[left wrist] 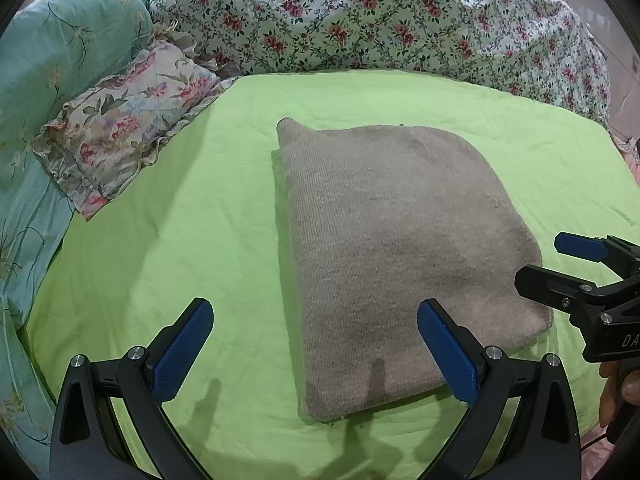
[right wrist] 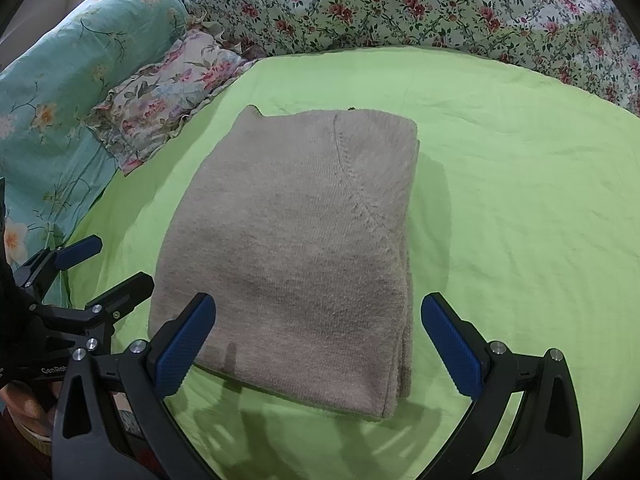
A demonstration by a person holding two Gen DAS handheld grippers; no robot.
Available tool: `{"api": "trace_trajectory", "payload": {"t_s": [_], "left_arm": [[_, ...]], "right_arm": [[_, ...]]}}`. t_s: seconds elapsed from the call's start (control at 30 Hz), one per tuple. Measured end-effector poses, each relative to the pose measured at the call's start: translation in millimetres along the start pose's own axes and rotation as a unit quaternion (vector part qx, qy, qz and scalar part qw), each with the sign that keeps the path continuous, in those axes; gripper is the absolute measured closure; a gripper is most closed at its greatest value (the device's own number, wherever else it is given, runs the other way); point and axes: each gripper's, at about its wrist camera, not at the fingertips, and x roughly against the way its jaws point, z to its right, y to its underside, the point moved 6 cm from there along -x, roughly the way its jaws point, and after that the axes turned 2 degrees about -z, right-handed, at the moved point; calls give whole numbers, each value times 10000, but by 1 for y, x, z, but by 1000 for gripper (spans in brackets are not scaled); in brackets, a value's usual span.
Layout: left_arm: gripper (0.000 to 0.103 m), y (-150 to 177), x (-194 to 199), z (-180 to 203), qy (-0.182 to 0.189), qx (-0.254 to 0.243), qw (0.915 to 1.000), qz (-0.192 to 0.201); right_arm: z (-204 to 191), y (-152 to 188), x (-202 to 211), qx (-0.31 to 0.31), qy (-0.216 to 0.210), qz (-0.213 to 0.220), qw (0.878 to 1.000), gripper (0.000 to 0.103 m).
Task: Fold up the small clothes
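A beige knit garment (left wrist: 400,248) lies folded into a thick rectangle on the green sheet (left wrist: 180,216); it also shows in the right wrist view (right wrist: 296,248). My left gripper (left wrist: 316,344) is open and empty, held above the garment's near left edge. My right gripper (right wrist: 320,340) is open and empty, above the garment's near edge. The right gripper shows at the right of the left wrist view (left wrist: 560,268), and the left gripper at the left of the right wrist view (right wrist: 108,264). Neither touches the garment.
A floral quilt (left wrist: 380,20) is heaped along the back of the bed. A small floral pillow (left wrist: 128,120) and a teal floral duvet (left wrist: 44,80) lie at the left. Green sheet (right wrist: 520,184) spreads to the right of the garment.
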Motion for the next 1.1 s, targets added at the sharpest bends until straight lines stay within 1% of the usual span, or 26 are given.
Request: {"api": "trace_trajectory", "payload": {"t_s": [0.53,1.1], "left_arm": [[1,0,1,0,46,25,10000,7],[1,-3,8,6,155,-23,9999,74]], "right_arm": [[-1,-2,-1,15,17,10,10000,1],[-1,-8,11,55,-21,89,9999,1]]}}
